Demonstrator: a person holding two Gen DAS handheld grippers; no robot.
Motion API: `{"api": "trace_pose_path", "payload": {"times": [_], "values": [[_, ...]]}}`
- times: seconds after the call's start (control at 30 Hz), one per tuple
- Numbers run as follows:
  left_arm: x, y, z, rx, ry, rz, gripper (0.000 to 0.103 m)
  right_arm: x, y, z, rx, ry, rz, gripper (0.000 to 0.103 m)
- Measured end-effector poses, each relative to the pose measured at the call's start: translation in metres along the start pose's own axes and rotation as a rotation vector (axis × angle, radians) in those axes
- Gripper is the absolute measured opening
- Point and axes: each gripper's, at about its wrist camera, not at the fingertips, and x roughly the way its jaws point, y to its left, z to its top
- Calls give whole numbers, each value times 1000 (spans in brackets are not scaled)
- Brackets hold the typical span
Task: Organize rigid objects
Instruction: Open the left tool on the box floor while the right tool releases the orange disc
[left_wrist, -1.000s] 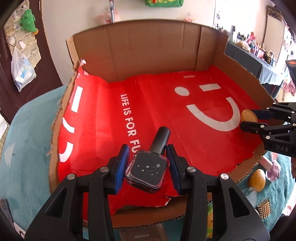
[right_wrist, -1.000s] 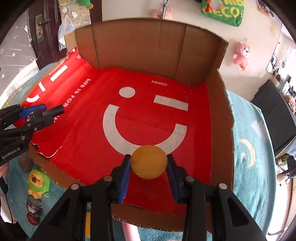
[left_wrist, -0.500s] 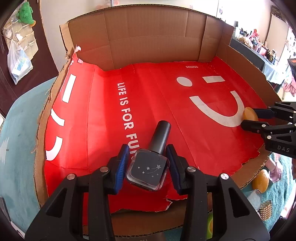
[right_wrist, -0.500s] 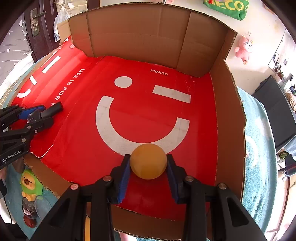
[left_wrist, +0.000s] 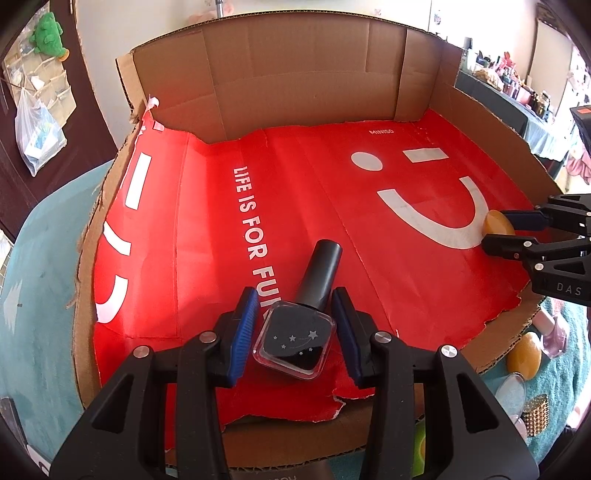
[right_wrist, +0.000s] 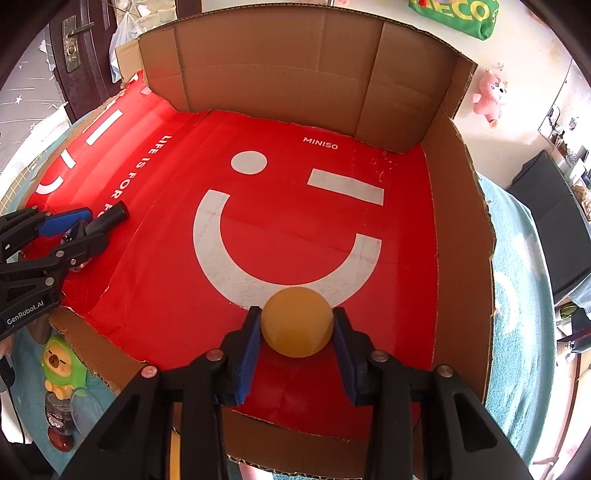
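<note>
In the left wrist view the left gripper (left_wrist: 293, 328) fills the lower middle of the frame, its blue pads (left_wrist: 243, 328) narrowed onto a square nail polish bottle (left_wrist: 295, 343) with a dark star-printed face; the black cap (left_wrist: 321, 273) points up and away toward the white lettering on the red liner (left_wrist: 207, 229). The bottle hangs just above the liner's torn near edge, inside the low front of the cardboard box (left_wrist: 295, 81). At the right edge of that frame the right gripper (left_wrist: 502, 232) reaches in, closed on an orange ball (left_wrist: 496, 223) at the end of the white smile. Outside the box, lower right, lie an amber piece (left_wrist: 524, 354), a pink bottle (left_wrist: 552, 332) and a gold studded item (left_wrist: 535, 410) on the teal cloth (left_wrist: 37, 295). In the right wrist view the right gripper (right_wrist: 295, 328) sits lower middle, pads pressed on either side of the ball (right_wrist: 295, 321), which is over the bottom of the smile (right_wrist: 236, 273) on the liner. The left gripper (right_wrist: 79, 229) shows at the left edge with the bottle's cap (right_wrist: 112, 216) sticking out. A green toy (right_wrist: 61, 365) stands outside the box, lower left.
</note>
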Motion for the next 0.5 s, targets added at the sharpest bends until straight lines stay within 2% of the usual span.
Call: {"api": "trace_pose_path", "payload": {"times": [0.13,0.27,0.5], "values": [[-2,1,0,0,-6,1,41,1,1,0,0,-1,6,43],[-10,2,-1,-5,-34,6,55,-2,4,-1,4,-11,13,49],[-39,3,-1,-15,-146,18,67,-26,6,-3,10,-76,32,58]]}}
